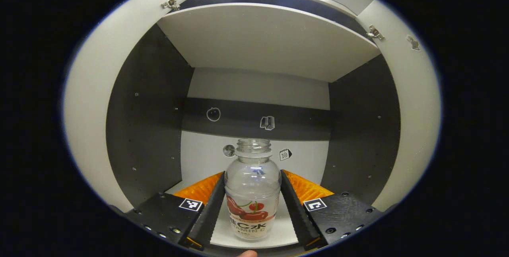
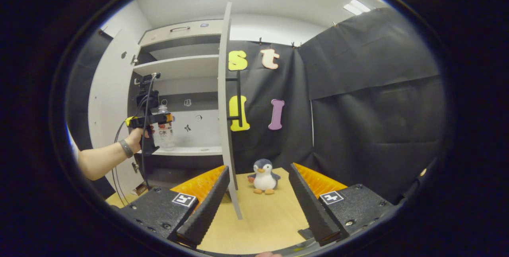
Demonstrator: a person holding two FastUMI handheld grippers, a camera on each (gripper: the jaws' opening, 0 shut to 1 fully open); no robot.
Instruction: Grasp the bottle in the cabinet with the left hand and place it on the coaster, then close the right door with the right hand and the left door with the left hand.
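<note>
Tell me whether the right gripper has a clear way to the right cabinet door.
Probably yes. The right gripper is open, holds nothing, and the right cabinet door stands edge-on just ahead of its fingers. The penguin toy sits beside the door, not across the path.

A white shelf (image 1: 278, 233) inside the cabinet carries an uncapped clear bottle (image 1: 252, 193), standing upright near the front edge. In the right gripper view the same bottle (image 2: 165, 127) stands at the shelf's (image 2: 195, 150) left end. Below, a light wooden desk (image 2: 266, 221) carries a plush penguin (image 2: 263, 176), upright just beside the open door's lower edge.
</note>
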